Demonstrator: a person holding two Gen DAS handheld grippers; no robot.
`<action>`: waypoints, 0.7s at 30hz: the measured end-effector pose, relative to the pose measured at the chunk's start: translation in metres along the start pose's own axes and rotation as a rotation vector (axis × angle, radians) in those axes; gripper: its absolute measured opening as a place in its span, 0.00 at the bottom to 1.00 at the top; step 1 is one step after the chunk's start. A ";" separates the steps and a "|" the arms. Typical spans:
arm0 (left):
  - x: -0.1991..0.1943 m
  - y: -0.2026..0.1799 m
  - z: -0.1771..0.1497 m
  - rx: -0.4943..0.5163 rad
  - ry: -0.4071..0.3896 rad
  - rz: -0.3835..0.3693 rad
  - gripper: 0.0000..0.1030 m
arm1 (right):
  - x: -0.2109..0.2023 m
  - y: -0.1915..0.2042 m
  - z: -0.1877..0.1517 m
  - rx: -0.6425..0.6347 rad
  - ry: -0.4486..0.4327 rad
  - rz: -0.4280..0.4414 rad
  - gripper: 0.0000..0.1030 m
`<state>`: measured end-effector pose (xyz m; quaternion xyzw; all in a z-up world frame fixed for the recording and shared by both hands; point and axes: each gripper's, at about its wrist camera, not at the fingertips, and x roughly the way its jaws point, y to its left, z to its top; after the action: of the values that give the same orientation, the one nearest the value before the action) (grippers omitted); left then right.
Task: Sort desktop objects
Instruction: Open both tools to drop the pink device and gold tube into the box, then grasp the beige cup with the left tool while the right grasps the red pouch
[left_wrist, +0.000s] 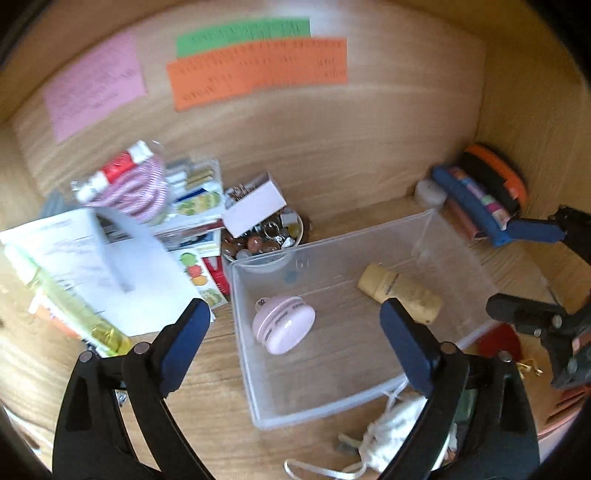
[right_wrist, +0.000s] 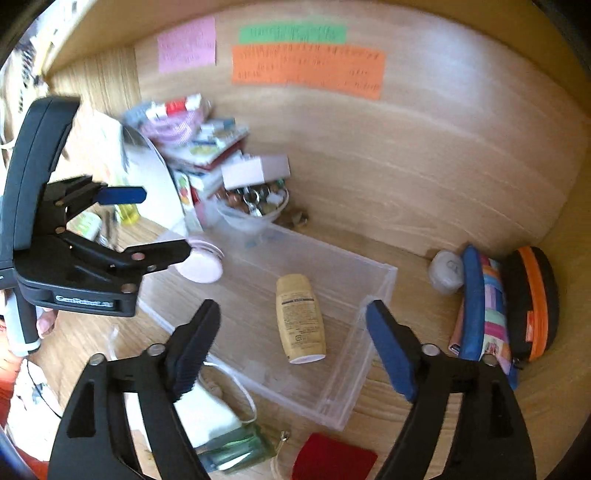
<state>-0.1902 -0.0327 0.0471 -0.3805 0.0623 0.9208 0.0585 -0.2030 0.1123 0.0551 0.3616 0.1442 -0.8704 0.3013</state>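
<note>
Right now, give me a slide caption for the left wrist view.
Open left gripper above a clear bin holding a pink case and tan bottle.

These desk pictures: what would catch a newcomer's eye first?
Probably the clear plastic bin in the middle of the wooden desk, with a pink round case and a tan bottle lying inside. Both grippers, left and right, hang over it with jaws open and empty. Orange paper is stuck on the back wall.
</note>
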 end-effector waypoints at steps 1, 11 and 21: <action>-0.008 -0.001 -0.002 -0.008 -0.023 0.001 0.92 | -0.007 0.000 -0.003 0.006 -0.017 0.014 0.80; -0.079 0.006 -0.047 -0.076 -0.219 0.014 0.98 | -0.057 -0.021 -0.053 0.171 -0.195 -0.054 0.80; -0.083 -0.008 -0.103 -0.135 -0.224 0.036 0.99 | -0.072 -0.009 -0.102 0.192 -0.213 -0.167 0.83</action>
<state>-0.0593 -0.0462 0.0325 -0.2770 0.0003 0.9606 0.0230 -0.1137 0.1971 0.0360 0.2811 0.0571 -0.9357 0.2054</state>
